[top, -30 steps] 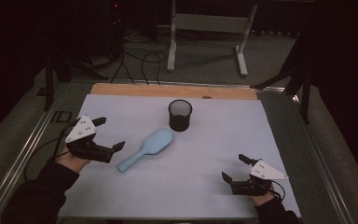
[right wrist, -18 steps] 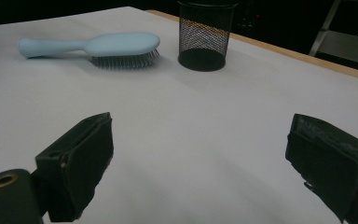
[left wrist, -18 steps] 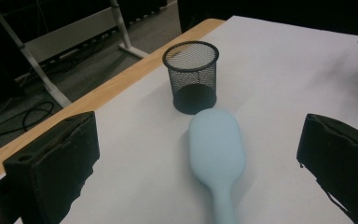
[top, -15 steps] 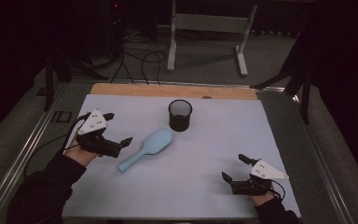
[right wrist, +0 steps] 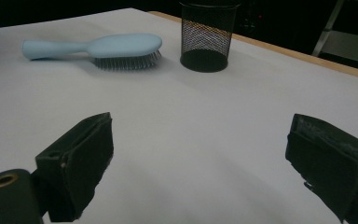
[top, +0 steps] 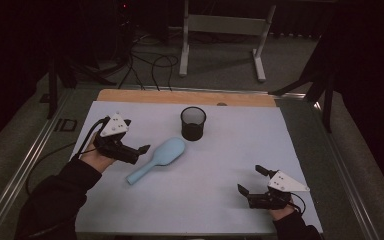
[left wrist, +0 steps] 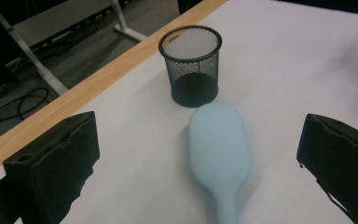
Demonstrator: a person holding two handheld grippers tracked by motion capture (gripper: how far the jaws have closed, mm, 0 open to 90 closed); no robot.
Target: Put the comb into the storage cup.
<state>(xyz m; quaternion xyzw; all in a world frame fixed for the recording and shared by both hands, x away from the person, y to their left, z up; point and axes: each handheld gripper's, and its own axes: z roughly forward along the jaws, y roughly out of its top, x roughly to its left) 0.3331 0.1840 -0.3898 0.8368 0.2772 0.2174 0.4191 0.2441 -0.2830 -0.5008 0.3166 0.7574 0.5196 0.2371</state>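
Nothing is grasped yet: the light-blue hairbrush [top: 157, 160] lies bristles-down on the desk [top: 290, 150], just beside the black mesh cup [top: 193, 123]. The left hand-held gripper [top: 142, 150], jaws wide, lines up on its handle and has moved closer than 1 second ago. The right hand-held gripper [top: 248, 181] rests wide, unmoved.

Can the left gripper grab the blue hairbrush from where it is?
Probably yes. The left gripper is open, right beside the hairbrush, whose handle lies between its jaws in the left gripper view. Nothing lies between them; the mesh cup stands beyond.
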